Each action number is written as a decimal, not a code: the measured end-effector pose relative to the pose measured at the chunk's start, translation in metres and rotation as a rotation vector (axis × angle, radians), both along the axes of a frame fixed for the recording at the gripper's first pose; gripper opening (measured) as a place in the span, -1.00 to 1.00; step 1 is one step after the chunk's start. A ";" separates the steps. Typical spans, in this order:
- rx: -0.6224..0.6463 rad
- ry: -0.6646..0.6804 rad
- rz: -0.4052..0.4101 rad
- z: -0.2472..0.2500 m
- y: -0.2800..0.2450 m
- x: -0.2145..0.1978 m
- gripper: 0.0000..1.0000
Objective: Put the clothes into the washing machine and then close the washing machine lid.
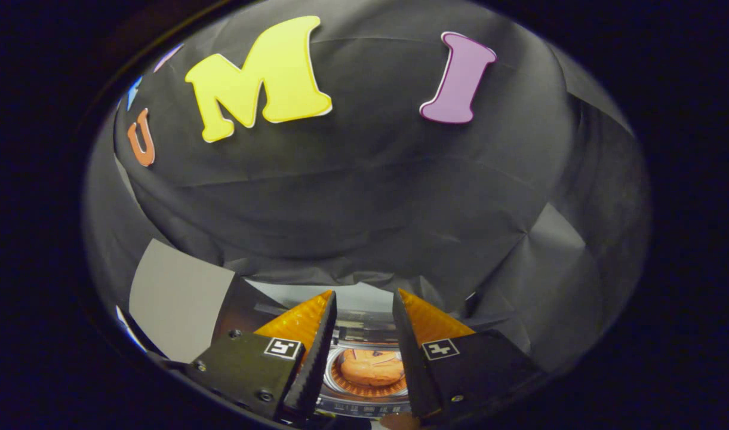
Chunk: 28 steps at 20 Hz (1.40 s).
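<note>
Two fingers of my gripper (364,310) stand apart, empty, above orange clothes (371,366) inside the washing machine (364,403); closing its lid seems next.

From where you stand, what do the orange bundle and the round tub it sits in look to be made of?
The orange bundle, seen between the open fingers, looks like soft cloth: rumpled, matte, with folds. The tub around it seems hard and glossy, plastic or metal, judging by its shiny pale rim; I cannot tell which.
</note>
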<state>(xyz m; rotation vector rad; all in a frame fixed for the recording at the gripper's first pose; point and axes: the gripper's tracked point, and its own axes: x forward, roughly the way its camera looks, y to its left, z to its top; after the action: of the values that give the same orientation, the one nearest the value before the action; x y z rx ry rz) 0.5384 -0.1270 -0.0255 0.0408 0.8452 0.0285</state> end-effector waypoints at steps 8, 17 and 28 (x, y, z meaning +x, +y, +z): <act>0.009 0.105 -0.052 -0.046 -0.007 0.028 0.20; 0.009 0.157 -0.058 -0.075 -0.003 0.011 0.20; -0.003 0.054 -0.062 -0.071 -0.002 -0.030 0.21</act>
<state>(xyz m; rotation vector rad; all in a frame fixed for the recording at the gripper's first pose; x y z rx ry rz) 0.5087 -0.1287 -0.0968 0.0653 0.8979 -0.0317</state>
